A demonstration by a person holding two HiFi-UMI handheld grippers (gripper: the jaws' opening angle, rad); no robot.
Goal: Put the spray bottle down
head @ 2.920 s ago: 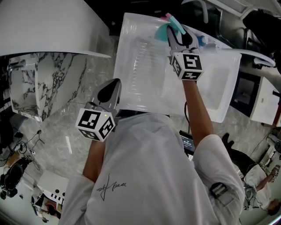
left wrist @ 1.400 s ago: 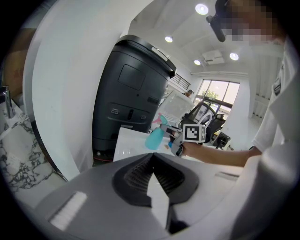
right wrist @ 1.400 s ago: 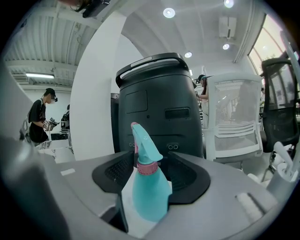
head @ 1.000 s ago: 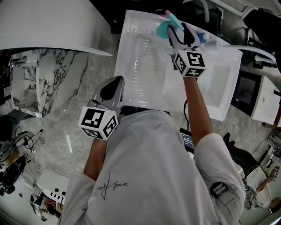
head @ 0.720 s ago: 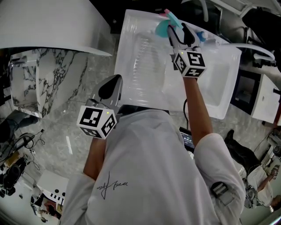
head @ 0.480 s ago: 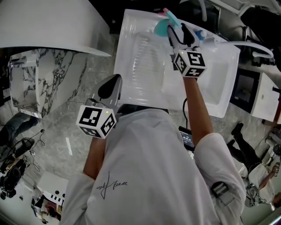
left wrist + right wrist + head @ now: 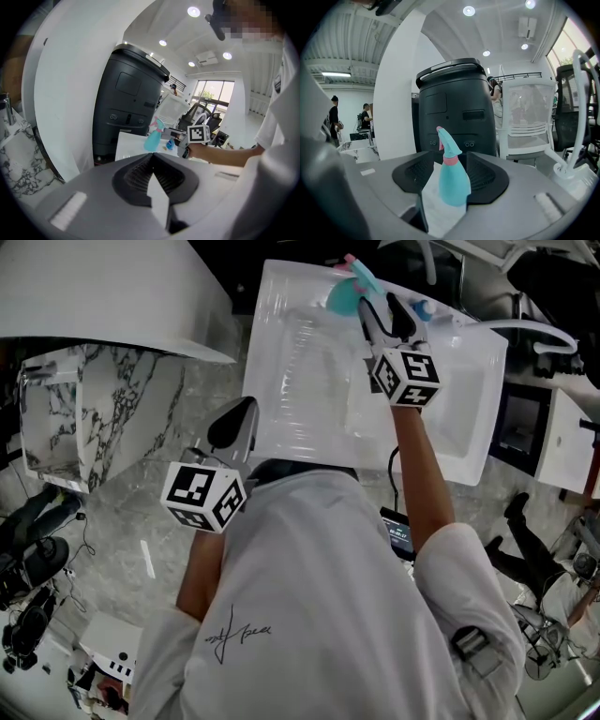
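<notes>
The teal spray bottle with a pink collar stands upright near the far edge of the white table. My right gripper is at it, reaching from the near side. In the right gripper view the spray bottle sits between the jaws of the right gripper. It lies against the right pad, and white table shows between it and the left pad, so the jaws are open. My left gripper hangs shut and empty off the table's near left edge. In the left gripper view the left gripper faces the bottle from afar.
A small blue object lies on the table just right of the right gripper. A tall black machine stands behind the table, beside a white chair. A white curved counter stands at the left, over the marble floor.
The right gripper and the bottle have edged slightly toward the table's far edge. The left gripper has stayed in place.
</notes>
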